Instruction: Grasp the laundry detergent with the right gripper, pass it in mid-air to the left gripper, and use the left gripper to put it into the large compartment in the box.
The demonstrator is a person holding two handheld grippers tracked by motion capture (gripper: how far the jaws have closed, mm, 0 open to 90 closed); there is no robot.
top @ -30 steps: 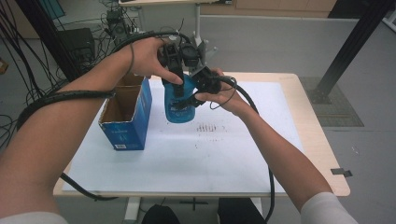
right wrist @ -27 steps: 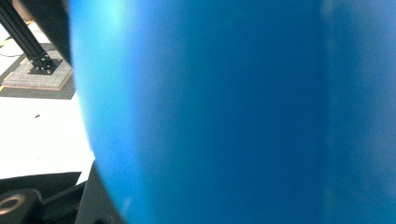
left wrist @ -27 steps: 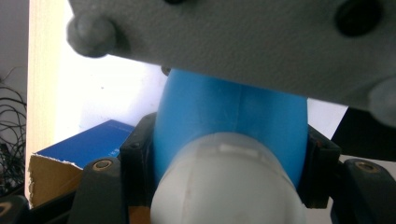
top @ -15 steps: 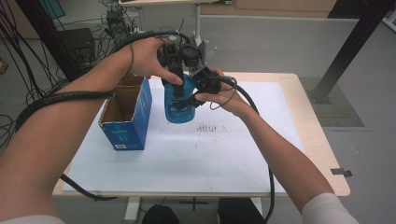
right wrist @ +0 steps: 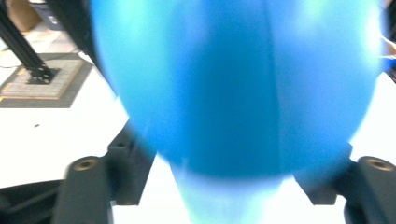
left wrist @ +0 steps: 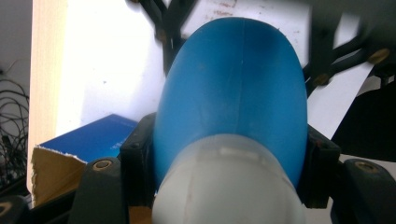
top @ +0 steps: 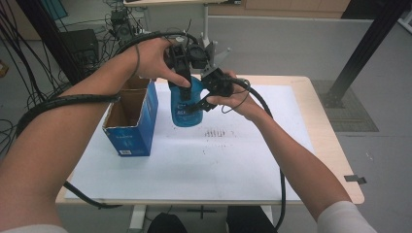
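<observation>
A blue plastic bottle (top: 186,108) with a pale cap end hangs in the air above the white-covered table. My left gripper (top: 183,80) comes down from above and is shut on its upper part. In the left gripper view the bottle (left wrist: 233,93) swells out between the jaws of the left gripper (left wrist: 229,163), with the whitish cap nearest the camera. My right gripper (top: 206,97) clasps the bottle from the right side. In the right gripper view the blurred bottle (right wrist: 233,84) sits wedged between the two jaws of the right gripper (right wrist: 229,172).
An open blue cardboard box (top: 130,121) stands on the table's left, just left of the bottle, and shows as the box (left wrist: 88,140) in the left gripper view. A white sheet (top: 218,160) covers most of the wooden table (top: 330,141). Cables trail from both grippers.
</observation>
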